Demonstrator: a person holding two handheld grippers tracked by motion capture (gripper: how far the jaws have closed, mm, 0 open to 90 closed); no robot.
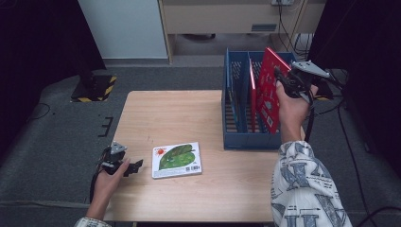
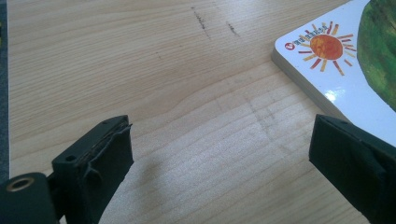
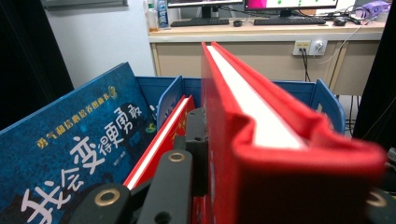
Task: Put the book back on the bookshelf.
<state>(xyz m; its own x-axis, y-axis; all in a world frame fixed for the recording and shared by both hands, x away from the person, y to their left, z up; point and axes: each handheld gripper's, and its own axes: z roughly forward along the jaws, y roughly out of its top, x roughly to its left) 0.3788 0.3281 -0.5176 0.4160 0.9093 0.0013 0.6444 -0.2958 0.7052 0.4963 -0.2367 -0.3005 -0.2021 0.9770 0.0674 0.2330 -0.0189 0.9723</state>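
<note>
Red hardcover book point(image 1: 267, 90) clamped in right gripper point(image 1: 289, 79); left gripper point(image 1: 128, 166) jaws apart over woodgrain table point(image 1: 179, 113).

The held book point(image 1: 268, 90) is bright red with white page edges, and a thinner red book point(image 3: 161, 135) stands beside it in the blue rack point(image 1: 246, 139). Another book point(image 3: 70, 154) there is blue with yellow and white lettering. On the pale wood-grain table point(image 1: 156, 113) lies a white book point(image 1: 177, 159) with a green leaf and an orange-red sun.
</note>
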